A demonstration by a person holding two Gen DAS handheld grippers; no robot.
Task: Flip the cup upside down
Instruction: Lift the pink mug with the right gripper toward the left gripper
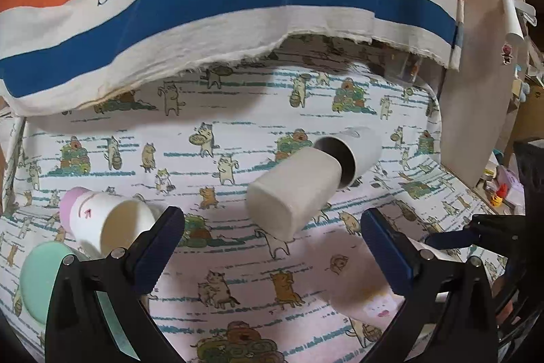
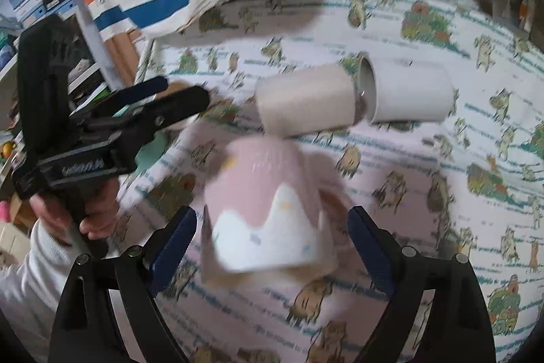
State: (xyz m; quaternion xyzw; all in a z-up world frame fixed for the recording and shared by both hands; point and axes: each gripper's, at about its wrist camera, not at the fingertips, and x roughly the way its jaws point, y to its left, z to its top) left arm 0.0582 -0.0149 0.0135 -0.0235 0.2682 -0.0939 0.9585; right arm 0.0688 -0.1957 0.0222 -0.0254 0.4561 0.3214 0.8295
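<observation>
Matt, soft-looking printed cloth covers the whole surface, cartoon cats all over it. Along the far edge, a coarser woven striped cloth shows a frayed hem. The pink-and-white cup looks smooth with a slight sheen, though it is blurred. The white cup near the middle is smooth outside, glossy inside; the beige roll poking from it looks matt, fuzzy. The gripper fingers are matt black plastic with ridged blue pads.

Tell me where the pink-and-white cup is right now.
In the right wrist view the pink-and-white cup sits blurred, base up, between the open right gripper fingers, just in front of the nested beige cup.
</observation>
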